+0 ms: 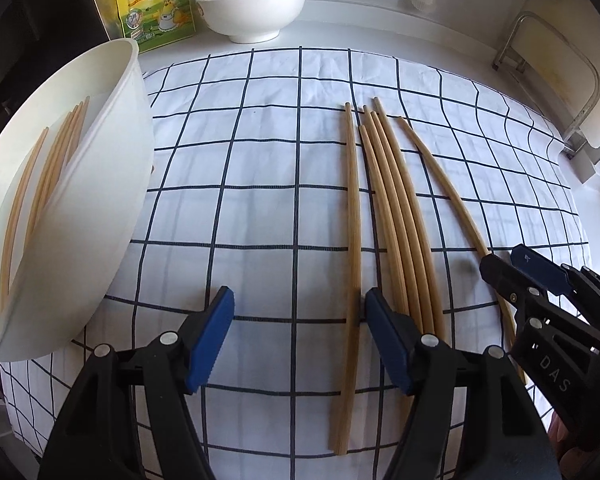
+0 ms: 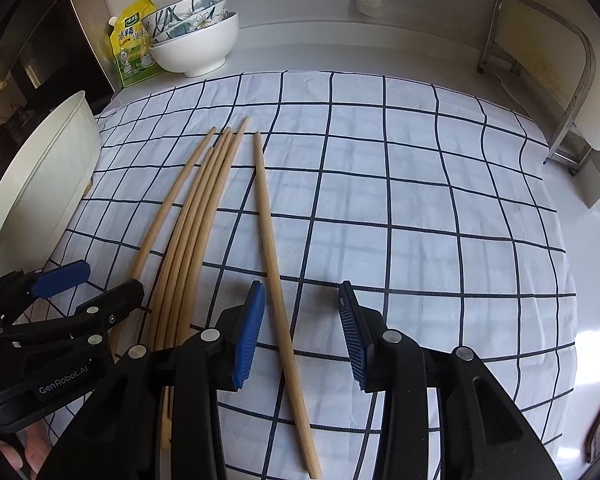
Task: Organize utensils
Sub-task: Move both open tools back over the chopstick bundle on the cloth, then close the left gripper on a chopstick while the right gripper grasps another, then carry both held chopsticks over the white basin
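Several wooden chopsticks (image 1: 396, 220) lie side by side on a white cloth with a dark grid (image 1: 260, 208); they also show in the right wrist view (image 2: 204, 220). One chopstick (image 2: 274, 264) lies apart on the right of the bundle. A white tub (image 1: 80, 216) at the left holds several chopsticks (image 1: 48, 176). My left gripper (image 1: 298, 328) is open and empty, just left of the bundle, with the leftmost chopstick (image 1: 352, 240) between its jaws. My right gripper (image 2: 302, 332) is open, with the lone chopstick between its jaws.
Stacked bowls (image 2: 192, 36) and a yellow seasoning pouch (image 2: 130, 44) stand at the back left. A metal-framed rack (image 2: 540, 64) stands at the back right. The white tub also shows at the left in the right wrist view (image 2: 40, 184).
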A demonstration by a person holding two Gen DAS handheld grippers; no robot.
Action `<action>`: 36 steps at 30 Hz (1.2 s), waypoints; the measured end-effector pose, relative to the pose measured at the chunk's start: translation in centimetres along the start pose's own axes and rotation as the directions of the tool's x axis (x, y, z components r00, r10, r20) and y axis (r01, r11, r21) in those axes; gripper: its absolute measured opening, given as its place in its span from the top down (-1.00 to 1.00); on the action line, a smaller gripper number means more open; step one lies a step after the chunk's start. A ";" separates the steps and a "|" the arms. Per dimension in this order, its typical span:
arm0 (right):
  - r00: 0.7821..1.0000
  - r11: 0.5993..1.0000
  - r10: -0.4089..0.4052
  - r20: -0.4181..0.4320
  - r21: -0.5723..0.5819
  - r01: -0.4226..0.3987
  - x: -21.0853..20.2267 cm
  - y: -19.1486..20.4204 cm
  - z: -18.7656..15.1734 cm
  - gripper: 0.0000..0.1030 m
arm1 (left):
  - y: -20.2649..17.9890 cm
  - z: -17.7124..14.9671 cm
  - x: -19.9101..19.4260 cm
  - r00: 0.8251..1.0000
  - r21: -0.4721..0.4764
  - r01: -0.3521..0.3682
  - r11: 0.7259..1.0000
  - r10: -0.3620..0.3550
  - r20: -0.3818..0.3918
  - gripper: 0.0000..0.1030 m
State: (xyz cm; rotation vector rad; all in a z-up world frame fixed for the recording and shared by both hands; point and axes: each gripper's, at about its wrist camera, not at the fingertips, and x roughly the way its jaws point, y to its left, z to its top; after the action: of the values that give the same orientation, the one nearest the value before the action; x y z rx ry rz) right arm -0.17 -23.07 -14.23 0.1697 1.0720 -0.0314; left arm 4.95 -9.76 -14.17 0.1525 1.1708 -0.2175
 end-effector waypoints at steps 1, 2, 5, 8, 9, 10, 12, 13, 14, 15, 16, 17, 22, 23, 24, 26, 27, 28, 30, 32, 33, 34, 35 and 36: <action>1.000 1.000 -0.003 0.002 -0.007 0.003 0.1 0.1 0.1 0.29 | -0.1 0.2 0.1 1.000 0.003 0.000 1.000 0.000 0.005 -0.27; 1.000 1.000 -0.009 0.003 -0.016 0.009 0.2 0.3 0.2 0.29 | -0.2 0.4 0.2 1.000 0.006 0.001 1.000 -0.001 0.009 -0.24; 0.999 0.998 -0.041 0.004 -0.049 0.041 0.4 1.0 0.3 0.29 | -0.4 0.8 0.2 1.000 0.005 -0.002 1.000 0.002 0.020 -0.04; 0.999 0.997 -0.052 0.007 -0.059 0.053 0.5 1.4 0.2 0.35 | -0.4 0.9 0.1 1.000 0.004 -0.003 1.000 0.003 0.027 0.22; 0.999 0.997 -0.051 0.009 -0.058 0.052 0.4 1.5 0.2 0.41 | -0.4 0.9 0.1 1.000 0.005 -0.002 1.000 0.002 0.028 0.37; 0.999 0.997 -0.053 0.010 -0.061 0.053 0.4 1.5 0.2 0.59 | -0.4 1.0 0.1 1.000 0.005 0.001 1.000 -0.001 0.028 0.53; 0.999 0.997 -0.047 0.005 -0.063 0.048 0.4 1.6 0.3 0.84 | -0.3 1.0 0.0 1.000 0.006 0.011 1.000 -0.011 0.022 0.75; 0.999 0.997 -0.041 0.002 -0.062 0.041 0.4 1.7 0.3 0.86 | -0.3 1.0 0.0 1.000 0.009 0.014 1.000 -0.014 0.019 0.81; 0.999 0.998 -0.033 -0.001 -0.060 0.033 0.4 1.7 0.4 0.87 | -0.3 0.9 0.0 1.000 0.012 0.016 1.000 -0.016 0.017 0.82; 1.000 0.998 -0.027 -0.004 -0.056 0.026 0.4 1.7 0.4 0.87 | -0.2 0.9 0.0 1.000 0.013 0.019 1.000 -0.020 0.013 0.84; 1.000 0.999 -0.018 -0.009 -0.049 0.017 0.3 1.7 0.4 0.87 | -0.2 0.8 -0.1 1.000 0.013 0.025 1.000 -0.025 0.009 0.86; 1.000 0.999 -0.009 -0.012 -0.041 0.009 0.3 1.7 0.4 0.87 | -0.1 0.7 -0.2 0.999 0.012 0.033 0.999 -0.033 0.004 0.86; 1.000 1.000 0.010 -0.007 -0.019 -0.010 -0.9 1.9 0.3 0.87 | 0.3 0.2 -1.3 0.998 0.011 0.066 0.998 -0.066 0.001 0.86; 1.000 1.000 0.013 -0.003 -0.015 -0.013 -1.3 2.0 0.4 0.87 | 0.5 0.1 -1.7 0.997 0.011 0.071 0.997 -0.071 0.004 0.86; 1.000 1.000 0.019 0.000 -0.010 -0.019 -1.6 2.0 0.4 0.87 | 0.7 0.1 -2.1 0.997 0.011 0.075 0.997 -0.075 0.009 0.86; 1.000 1.000 0.028 0.008 -0.003 -0.028 -2.5 2.3 0.7 0.87 | 1.1 0.1 -3.0 0.997 0.008 0.078 0.997 -0.078 0.021 0.86; 0.999 1.000 0.031 0.013 -0.002 -0.031 -3.0 2.4 0.8 0.87 | 1.4 0.1 -3.6 0.996 0.005 0.080 0.997 -0.080 0.030 0.86; 0.999 0.999 0.035 0.019 -0.002 -0.035 -3.5 2.7 1.0 0.87 | 1.7 0.1 -4.1 0.996 0.001 0.085 0.996 -0.085 0.039 0.86; 0.999 0.999 0.041 0.034 -0.008 -0.041 -4.5 3.4 1.3 0.87 | 2.3 0.2 -5.4 0.994 -0.004 0.091 0.996 -0.091 0.060 0.86; 0.997 0.999 0.052 0.049 -0.020 -0.051 -5.5 4.4 1.8 0.87 | 3.3 0.3 -6.8 0.992 -0.010 0.090 0.996 -0.089 0.086 0.86; 0.997 0.998 0.060 0.056 -0.027 -0.059 -5.9 5.0 2.1 0.87 | 3.9 0.4 -7.5 0.991 -0.016 0.089 0.996 -0.087 0.101 0.86; 0.996 0.997 0.071 0.062 -0.037 -0.069 -6.2 5.7 2.6 0.87 | 4.5 0.6 -8.1 0.990 -0.022 0.086 0.996 -0.083 0.113 0.86; 0.994 0.996 0.082 0.071 -0.049 -0.079 -6.6 6.5 3.0 0.87 | 5.3 0.7 -8.7 0.989 -0.031 0.082 0.996 -0.077 0.126 0.86; 0.993 0.994 0.092 0.079 -0.060 -0.087 -7.0 7.3 3.4 0.87 | 6.0 0.9 -9.3 0.988 -0.040 0.078 0.996 -0.072 0.138 0.86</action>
State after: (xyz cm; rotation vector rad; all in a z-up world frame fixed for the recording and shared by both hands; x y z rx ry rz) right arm 0.20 -16.80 -5.60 0.1638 0.9821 0.0726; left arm 3.76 -3.27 -5.22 0.0524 1.0451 -0.2631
